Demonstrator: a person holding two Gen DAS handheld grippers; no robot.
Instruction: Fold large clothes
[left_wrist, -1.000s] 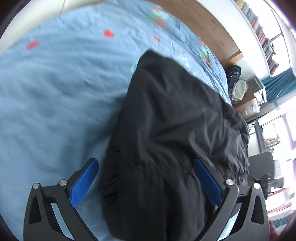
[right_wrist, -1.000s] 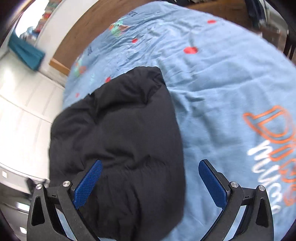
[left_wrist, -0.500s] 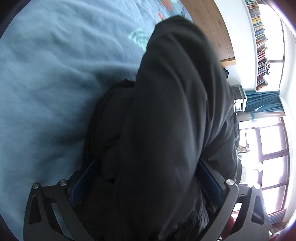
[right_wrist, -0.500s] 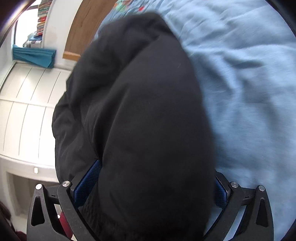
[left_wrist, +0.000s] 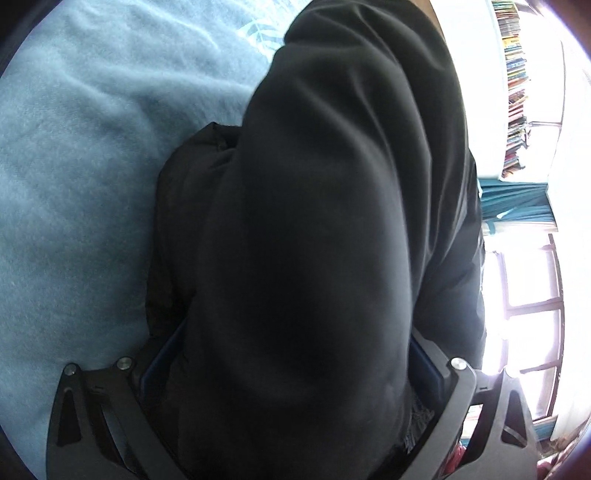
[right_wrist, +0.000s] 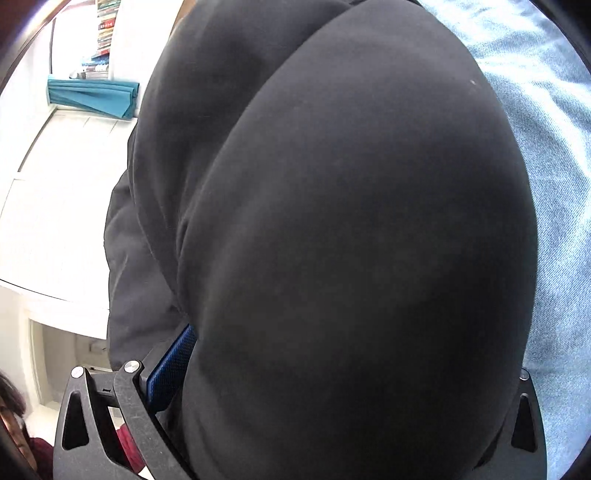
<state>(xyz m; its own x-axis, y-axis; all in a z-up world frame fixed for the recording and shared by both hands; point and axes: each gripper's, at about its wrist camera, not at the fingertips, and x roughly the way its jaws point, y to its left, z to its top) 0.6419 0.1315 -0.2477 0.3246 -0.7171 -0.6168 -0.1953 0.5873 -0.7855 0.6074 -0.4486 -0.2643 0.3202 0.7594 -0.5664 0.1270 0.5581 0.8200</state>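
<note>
- Now my left gripper (left_wrist: 295, 373) and right gripper (right_wrist: 343, 373) stand wide, the jacket (left_wrist: 325, 221) bulging between their pads.
- It lies on the bed (left_wrist: 74, 184), long axis running away from me.
- A second ago it lay farther off.

light blue bedspread (left_wrist: 74, 184) lying wrinkled; books (left_wrist: 515, 85) sitting on shelf, teal curtain (right_wrist: 92, 96) hanging nearby

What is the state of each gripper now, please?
Left gripper: open wide, the black garment bulging between its fingers.
Right gripper: open wide, the same garment between its fingers.
</note>
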